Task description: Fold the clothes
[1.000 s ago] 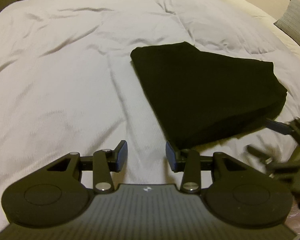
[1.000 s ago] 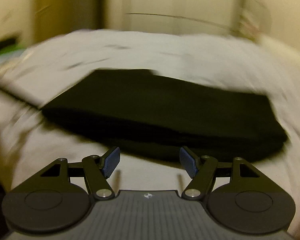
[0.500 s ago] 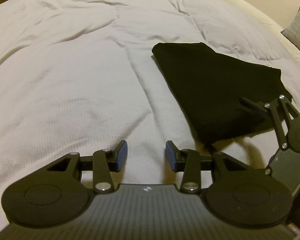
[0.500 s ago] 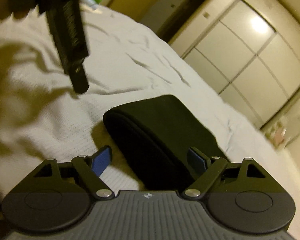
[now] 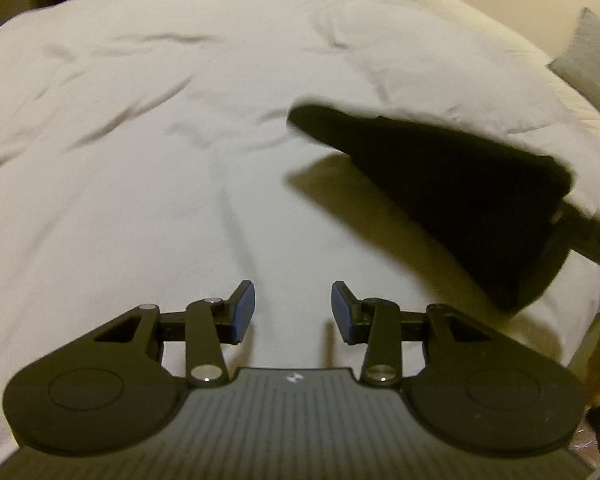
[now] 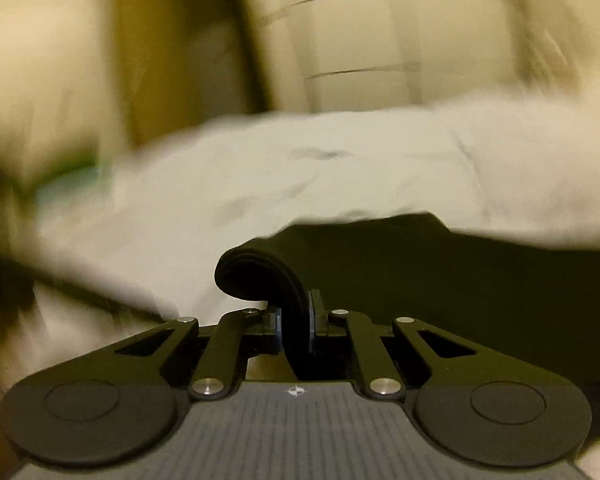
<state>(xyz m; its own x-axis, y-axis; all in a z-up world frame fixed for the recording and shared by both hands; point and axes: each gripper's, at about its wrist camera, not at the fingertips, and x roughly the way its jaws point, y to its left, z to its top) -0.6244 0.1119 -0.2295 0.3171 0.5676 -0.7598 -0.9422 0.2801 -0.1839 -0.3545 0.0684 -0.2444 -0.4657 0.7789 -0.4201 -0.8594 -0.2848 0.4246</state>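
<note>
A: Right tool (image 6: 294,330), state?

B: Clamped on the folded edge of the black garment (image 5: 452,184). In the right wrist view the cloth bulges in a thick roll just past the pads, several layers deep.

A: And the left tool (image 5: 293,312)?

B: Jaws apart, nothing between them. It hovers over bare white duvet (image 5: 140,140), well apart from the garment, to its left.

A: Where does the garment sit against the duvet?

B: Partly raised. The end held by the right tool looks lifted off the duvet, with a shadow beneath; I cannot tell if the far tip touches. The right wrist view is smeared with blur, so detail there is poor.

A: Step in hand?

B: My reading: the folding looks done, since the garment is a compact bundle. This looks like carrying it off or resetting it on the duvet.

A: Next move calls for?

B: A firm pinch so the layers don't slip apart, then a flat set-down. A grey pillow (image 5: 596,64) lies beyond the garment.
</note>
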